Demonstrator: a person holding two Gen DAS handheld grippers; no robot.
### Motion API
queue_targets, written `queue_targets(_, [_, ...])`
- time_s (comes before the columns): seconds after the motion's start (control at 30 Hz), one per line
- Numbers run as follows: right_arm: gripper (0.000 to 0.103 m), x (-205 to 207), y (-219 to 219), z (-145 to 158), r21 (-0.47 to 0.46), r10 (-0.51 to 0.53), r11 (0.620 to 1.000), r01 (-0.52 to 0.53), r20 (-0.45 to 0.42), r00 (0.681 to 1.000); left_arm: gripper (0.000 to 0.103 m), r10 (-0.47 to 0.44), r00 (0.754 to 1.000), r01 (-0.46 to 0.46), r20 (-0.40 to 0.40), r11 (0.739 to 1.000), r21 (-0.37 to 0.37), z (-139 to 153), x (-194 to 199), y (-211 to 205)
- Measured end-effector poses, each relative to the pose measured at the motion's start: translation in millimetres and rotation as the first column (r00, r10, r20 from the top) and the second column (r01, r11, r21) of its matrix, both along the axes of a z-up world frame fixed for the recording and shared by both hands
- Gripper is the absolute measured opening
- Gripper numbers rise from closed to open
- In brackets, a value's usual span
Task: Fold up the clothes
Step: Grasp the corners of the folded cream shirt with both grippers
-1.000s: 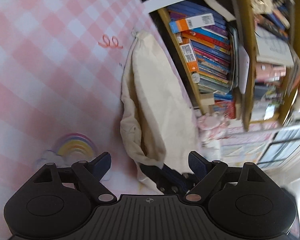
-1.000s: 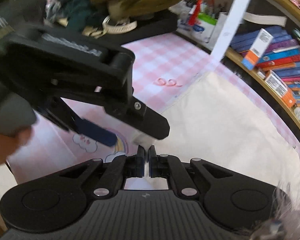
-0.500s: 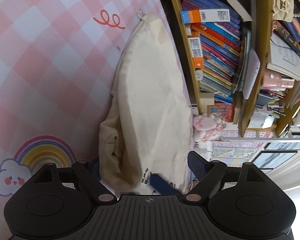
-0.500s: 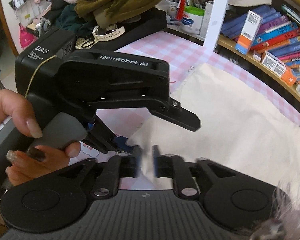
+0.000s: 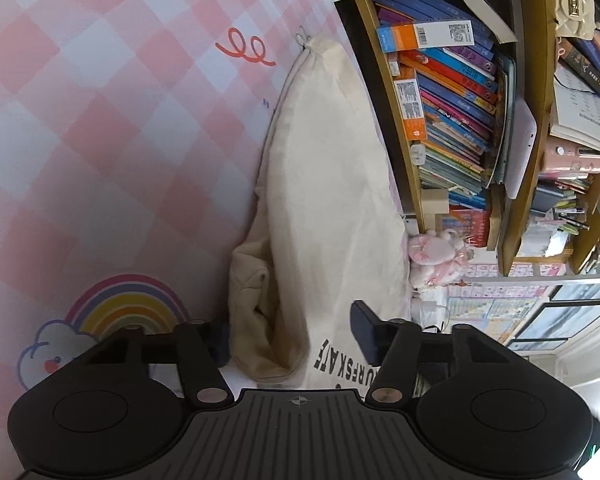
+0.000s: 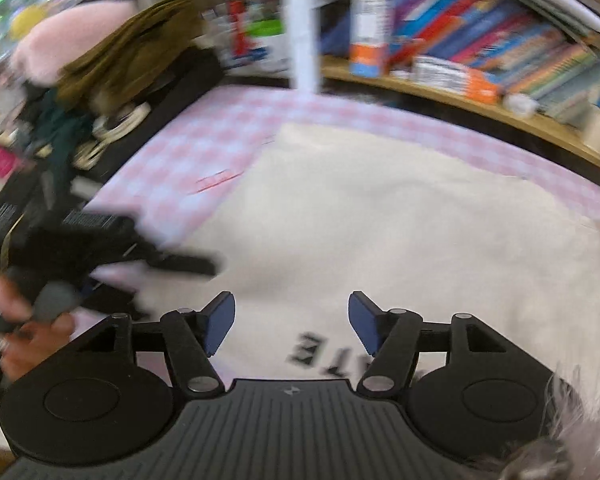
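The right view is blurred; only the left shows the shirt's (image 5: 324, 184) bunched fold. Left tool (image 5: 288, 332) and right tool (image 6: 291, 322) gape, gripping nothing.

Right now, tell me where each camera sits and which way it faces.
Left wrist: on the left claw, looking along the cream garment toward the bookshelf; its own open fingers show.
Right wrist: on the right claw, looking across the same garment toward the bookshelf; its open fingers, the left claw and a hand show.
Shared: garment, pink checked cloth, bookshelf.
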State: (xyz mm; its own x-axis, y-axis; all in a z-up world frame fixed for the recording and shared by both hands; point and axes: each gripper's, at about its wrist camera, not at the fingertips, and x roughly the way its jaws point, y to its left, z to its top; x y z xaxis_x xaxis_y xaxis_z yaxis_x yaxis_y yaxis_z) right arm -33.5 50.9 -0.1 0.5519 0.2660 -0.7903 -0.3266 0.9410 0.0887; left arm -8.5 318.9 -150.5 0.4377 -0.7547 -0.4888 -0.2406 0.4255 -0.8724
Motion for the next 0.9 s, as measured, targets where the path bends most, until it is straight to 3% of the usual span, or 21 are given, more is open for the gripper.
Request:
queue_targets(0.07, [0.069, 15, -10, 4, -0.026, -0.053, 0.998, 0.053, -0.005, 0.999, 0.015, -0.006, 1.000, 0.006, -0.003, 0.999, 0.037, 0, -1, -1])
queue_targets(0.17, [0.072, 44, -15, 9, -0.067, -0.098, 0.993, 0.096, -0.029, 0.995, 0.008, -0.014, 0.998, 0.009, 0.054, 0.996, 0.089, 11, -4, -4])
queue_targets(0.37, [0.080, 104, 15, 16, -0.104, -0.060, 0.993, 0.049, -0.098, 0.993, 0.008, -0.087, 0.972, 0.044, 0.220, 0.980, 0.196, 44, -6, -22])
queue_targets(0.53, [0.082, 149, 60, 18, -0.151, 0.020, 0.988, -0.043, -0.155, 0.988, 0.008, -0.078, 0.982, 0.050, 0.172, 0.986, 0.160, 36, -3, -18])
queue_targets(0.6, [0.082, 168, 77, 19, -0.168, 0.050, 0.983, -0.081, -0.179, 0.983, 0.013, -0.062, 0.988, 0.043, 0.140, 0.990, 0.131, 31, -3, -14])
queue_targets(0.73, [0.082, 188, 104, 13, -0.186, 0.072, 0.976, -0.114, -0.215, 0.974, 0.036, -0.032, 0.997, 0.026, 0.074, 0.996, 0.088, 19, -5, -6])
queue_targets(0.77, [0.082, 191, 109, 10, -0.182, 0.072, 0.977, -0.115, -0.224, 0.972, 0.038, -0.029, 0.997, 0.022, 0.074, 0.996, 0.086, 19, -5, -5])
queue_targets(0.87, [0.082, 199, 124, 1, -0.171, 0.074, 0.978, -0.120, -0.255, 0.964, 0.033, -0.037, 0.993, 0.025, 0.115, 0.994, 0.102, 24, -7, -9])
queue_targets(0.9, [0.082, 200, 129, -3, -0.171, 0.078, 0.977, -0.126, -0.265, 0.961, 0.026, -0.040, 0.991, 0.026, 0.129, 0.994, 0.107, 26, -7, -11])
